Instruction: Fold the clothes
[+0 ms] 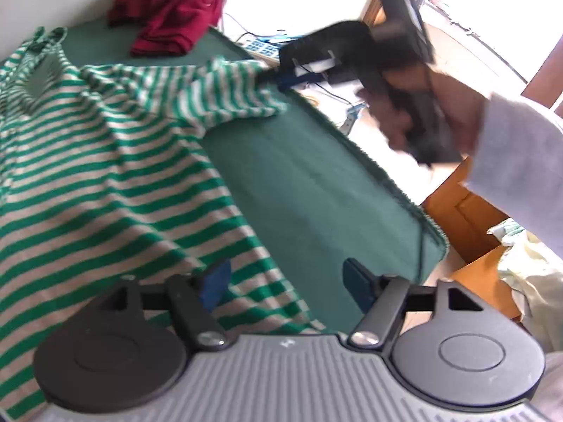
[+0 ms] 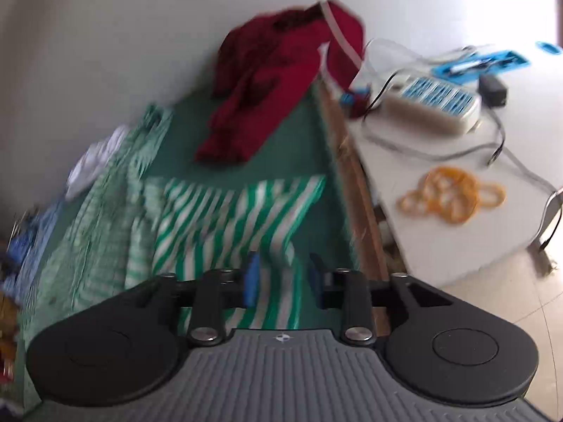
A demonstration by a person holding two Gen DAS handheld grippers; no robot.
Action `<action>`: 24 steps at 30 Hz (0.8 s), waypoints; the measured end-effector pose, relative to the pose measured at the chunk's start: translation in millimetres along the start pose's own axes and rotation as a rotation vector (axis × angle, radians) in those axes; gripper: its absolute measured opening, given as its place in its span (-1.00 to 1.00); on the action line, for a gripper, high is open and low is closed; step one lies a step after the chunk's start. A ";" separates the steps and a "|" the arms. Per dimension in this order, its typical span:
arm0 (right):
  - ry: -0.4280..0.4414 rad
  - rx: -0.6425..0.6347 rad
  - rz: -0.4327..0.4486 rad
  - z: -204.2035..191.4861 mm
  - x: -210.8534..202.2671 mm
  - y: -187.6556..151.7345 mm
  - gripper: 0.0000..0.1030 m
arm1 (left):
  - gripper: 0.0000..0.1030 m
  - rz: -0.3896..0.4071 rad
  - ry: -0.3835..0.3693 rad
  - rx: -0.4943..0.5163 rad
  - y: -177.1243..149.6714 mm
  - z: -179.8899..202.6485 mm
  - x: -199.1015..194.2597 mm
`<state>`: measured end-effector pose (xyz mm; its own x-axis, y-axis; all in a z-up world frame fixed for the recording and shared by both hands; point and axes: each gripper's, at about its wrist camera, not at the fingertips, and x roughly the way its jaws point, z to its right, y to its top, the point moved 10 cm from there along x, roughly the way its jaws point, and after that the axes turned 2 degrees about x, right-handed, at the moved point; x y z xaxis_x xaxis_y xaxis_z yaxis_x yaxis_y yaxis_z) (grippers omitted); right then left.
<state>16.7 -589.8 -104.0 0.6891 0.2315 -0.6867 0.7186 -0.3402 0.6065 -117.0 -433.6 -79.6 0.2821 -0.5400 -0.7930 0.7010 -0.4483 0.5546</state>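
A green-and-white striped shirt (image 1: pixel 105 161) lies spread across a table covered in a green cloth (image 1: pixel 309 183), one sleeve reaching toward the table's far edge. The left gripper (image 1: pixel 286 286) hovers over the shirt's lower hem, jaws spread wide, holding nothing. The right gripper (image 2: pixel 283 279) — held in a hand (image 1: pixel 432 105) in a white sleeve — sits at the sleeve's end; the left view looks like pinching, but its own blurred view shows a gap, so I cannot tell. A crumpled dark red garment (image 2: pixel 278 84) rests at the far corner. Beside the table, a white power strip (image 2: pixel 432 103) and yellow rings (image 2: pixel 450 195) lie on a separate white surface.
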 end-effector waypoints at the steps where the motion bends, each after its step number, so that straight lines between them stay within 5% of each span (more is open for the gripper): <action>1: -0.008 -0.033 0.002 -5.6 0.8 -7.0 -0.25 | 0.43 -0.011 -0.005 -0.004 -2.8 -1.6 0.1; 2: -0.016 -0.066 0.004 -11.2 1.6 -14.0 -0.32 | 0.42 -0.035 -0.024 -0.016 -6.7 -0.4 4.2; 3: -0.027 -0.101 0.005 -16.2 2.2 -20.2 -0.79 | 0.38 -0.047 -0.046 -0.008 -9.1 6.2 7.5; 4: -0.051 -0.147 0.000 -17.9 1.6 -21.6 -0.86 | 0.38 -0.058 -0.068 0.001 -11.6 12.8 10.8; 10: -0.156 -0.226 -0.046 -1.9 -13.8 -14.2 -0.80 | 0.56 -0.093 -0.150 0.099 -22.7 46.7 17.5; 12: -0.164 -0.242 -0.045 -1.6 -17.8 -5.4 -0.53 | 0.55 -0.095 -0.154 0.094 -24.5 46.3 16.7; 14: -0.199 -0.237 0.060 -2.8 -16.2 21.6 -0.23 | 0.55 -0.090 -0.168 0.049 -25.1 42.7 14.3; 18: -0.131 -0.223 0.022 -16.1 33.9 43.0 -0.28 | 0.55 -0.095 -0.156 0.044 -24.8 43.3 13.8; 21: -0.122 -0.195 -0.023 -13.0 60.3 46.8 -0.85 | 0.56 -0.106 -0.133 0.060 -23.4 43.8 16.8; 23: -0.290 -0.243 0.031 3.7 56.5 55.5 -1.00 | 0.56 -0.105 -0.114 0.057 -22.4 40.9 15.2; 24: -0.357 -0.265 0.055 9.0 52.2 58.2 -0.83 | 0.55 -0.101 -0.101 0.056 -22.2 38.4 13.0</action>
<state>93.6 -605.7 -108.1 0.6852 -0.1254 -0.7174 0.7128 -0.0870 0.6960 -154.0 -458.0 -92.5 0.1427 -0.5578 -0.8176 0.6840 -0.5415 0.4888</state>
